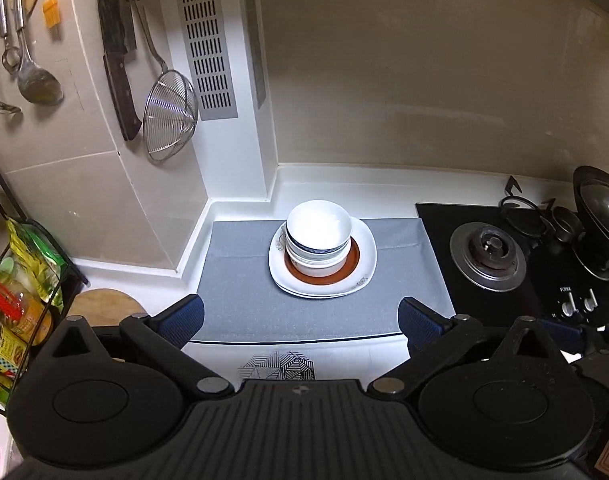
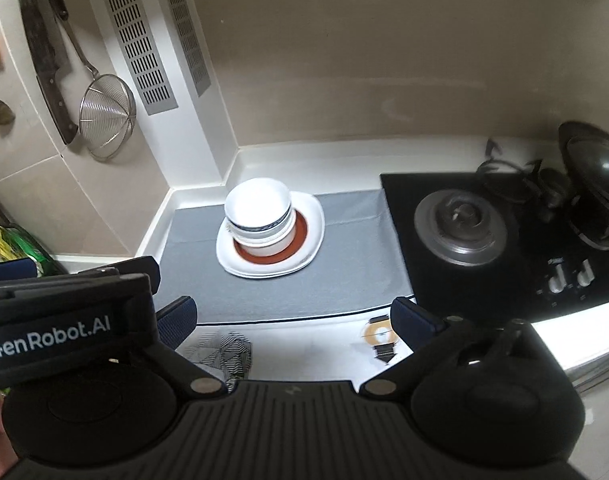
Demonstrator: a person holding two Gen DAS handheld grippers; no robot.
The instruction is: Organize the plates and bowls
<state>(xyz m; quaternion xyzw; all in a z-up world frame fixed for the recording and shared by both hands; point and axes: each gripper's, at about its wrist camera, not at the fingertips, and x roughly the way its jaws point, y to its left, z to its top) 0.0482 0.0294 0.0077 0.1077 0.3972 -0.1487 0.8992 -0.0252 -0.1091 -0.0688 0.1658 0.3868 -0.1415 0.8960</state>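
Note:
A stack of white bowls (image 1: 318,236), some with blue rims, sits on a brown-rimmed plate (image 1: 352,264), which rests on white square plates (image 1: 364,256) on a grey mat (image 1: 240,280). My left gripper (image 1: 300,322) is open and empty, held back from the stack near the mat's front edge. In the right wrist view the same bowl stack (image 2: 260,216) stands on the plates (image 2: 310,220). My right gripper (image 2: 292,320) is open and empty, also short of the stack. The left gripper's body (image 2: 64,320) shows at its left.
A black gas hob (image 1: 504,256) with a wok (image 1: 600,216) is to the right of the mat. A strainer (image 1: 170,116), knives and ladles hang on the left wall. A rack of packets (image 1: 20,292) and a wooden board (image 1: 104,304) stand at the left.

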